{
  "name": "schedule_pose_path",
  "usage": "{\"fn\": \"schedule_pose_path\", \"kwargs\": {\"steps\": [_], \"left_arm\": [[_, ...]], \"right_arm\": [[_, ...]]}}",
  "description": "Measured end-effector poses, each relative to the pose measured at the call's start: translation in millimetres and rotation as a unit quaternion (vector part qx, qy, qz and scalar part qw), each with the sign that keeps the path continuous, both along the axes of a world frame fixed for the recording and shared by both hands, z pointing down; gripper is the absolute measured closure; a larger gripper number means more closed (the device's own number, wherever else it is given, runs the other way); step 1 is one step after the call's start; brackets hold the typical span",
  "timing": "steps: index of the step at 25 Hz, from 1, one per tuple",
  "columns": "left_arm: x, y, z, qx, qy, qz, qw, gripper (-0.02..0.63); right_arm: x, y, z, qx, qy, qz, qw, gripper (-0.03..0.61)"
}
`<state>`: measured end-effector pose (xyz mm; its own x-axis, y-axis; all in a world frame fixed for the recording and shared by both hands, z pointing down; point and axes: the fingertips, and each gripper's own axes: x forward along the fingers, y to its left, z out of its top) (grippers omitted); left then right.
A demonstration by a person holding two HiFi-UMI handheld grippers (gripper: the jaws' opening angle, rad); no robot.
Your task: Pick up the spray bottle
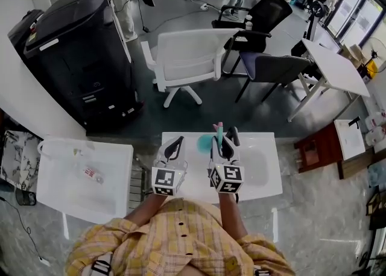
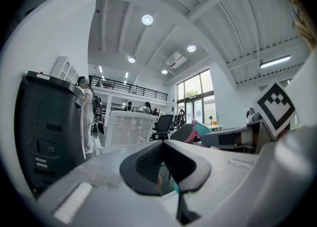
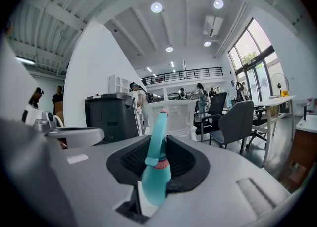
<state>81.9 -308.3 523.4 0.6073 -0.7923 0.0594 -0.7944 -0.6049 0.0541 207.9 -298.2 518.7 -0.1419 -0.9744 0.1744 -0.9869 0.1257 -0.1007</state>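
My right gripper (image 1: 224, 139) is shut on the teal spray bottle (image 1: 207, 143), holding it above the white table (image 1: 259, 178). In the right gripper view the bottle (image 3: 156, 171) stands upright between the jaws of the gripper (image 3: 158, 159), its pink-tipped head leaning away. My left gripper (image 1: 175, 147) hovers just left of it with its jaw tips together and nothing held. In the left gripper view the jaws of that gripper (image 2: 163, 144) meet at the tips, and the bottle (image 2: 200, 129) shows at the right in the other gripper (image 2: 237, 134).
A white office chair (image 1: 187, 58) stands beyond the table. A black cabinet (image 1: 78, 52) is at the far left. A second white table (image 1: 78, 178) with a small item lies at my left. Dark chairs (image 1: 271, 67) and a long white table (image 1: 338, 67) are at the right.
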Motion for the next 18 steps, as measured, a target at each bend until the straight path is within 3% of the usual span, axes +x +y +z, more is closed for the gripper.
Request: {"fn": "schedule_pose_path", "kwargs": {"steps": [18], "left_arm": [[8.9, 6.7, -10.3, 0.012, 0.004, 0.013, 0.9998, 0.615]], "right_arm": [[7.9, 15.9, -13.4, 0.018, 0.0, 0.016, 1.0, 0.492]]}}
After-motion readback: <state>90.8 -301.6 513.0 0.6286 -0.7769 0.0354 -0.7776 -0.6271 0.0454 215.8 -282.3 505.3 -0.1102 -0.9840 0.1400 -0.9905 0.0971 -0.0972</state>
